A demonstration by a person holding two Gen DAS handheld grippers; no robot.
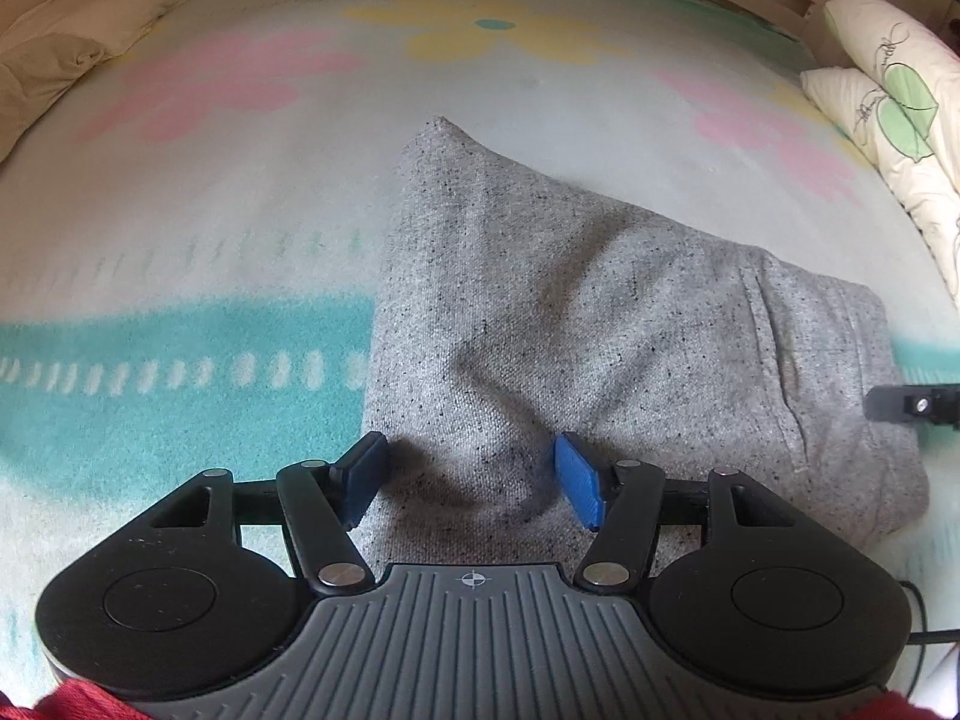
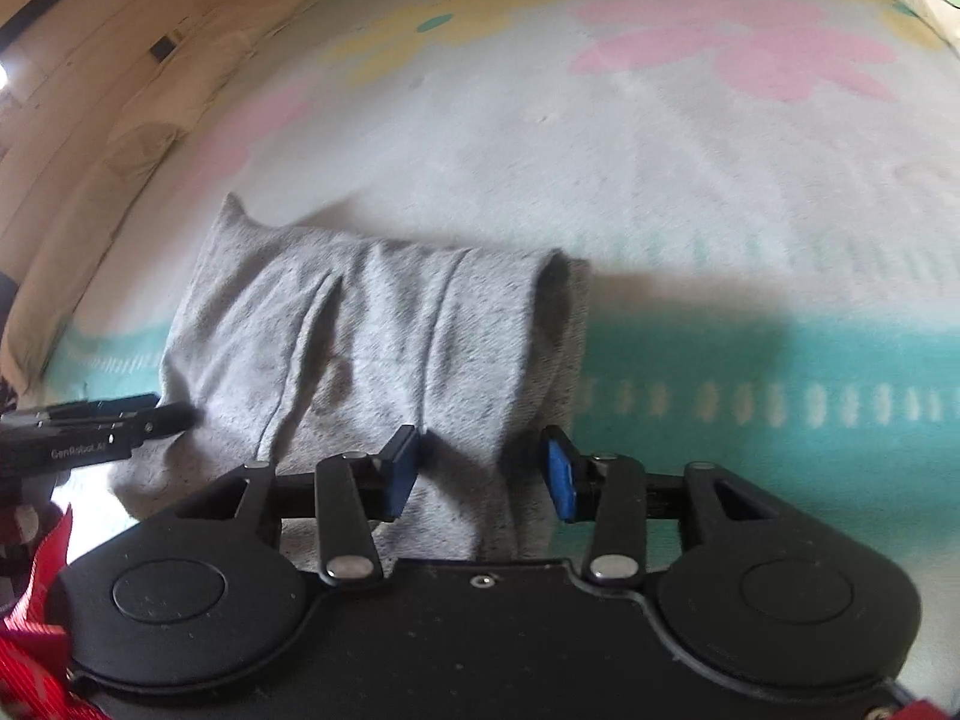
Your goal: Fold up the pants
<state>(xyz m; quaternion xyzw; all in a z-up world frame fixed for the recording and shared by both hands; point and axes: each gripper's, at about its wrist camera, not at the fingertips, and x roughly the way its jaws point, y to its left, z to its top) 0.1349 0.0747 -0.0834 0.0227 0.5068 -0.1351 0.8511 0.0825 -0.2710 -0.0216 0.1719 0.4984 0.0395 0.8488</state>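
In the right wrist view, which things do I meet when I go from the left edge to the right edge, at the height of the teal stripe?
Tip of the left gripper → grey pants → teal stripe of the blanket.

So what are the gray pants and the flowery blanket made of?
The gray pants look like soft knit sweatshirt cloth, matte, heathered gray with dark flecks; probably cotton jersey, though that is a guess. The flowery blanket looks fuzzy and woolly, like brushed fleece or wool: its pink, yellow and teal patterns have blurry, napped edges and no shine.
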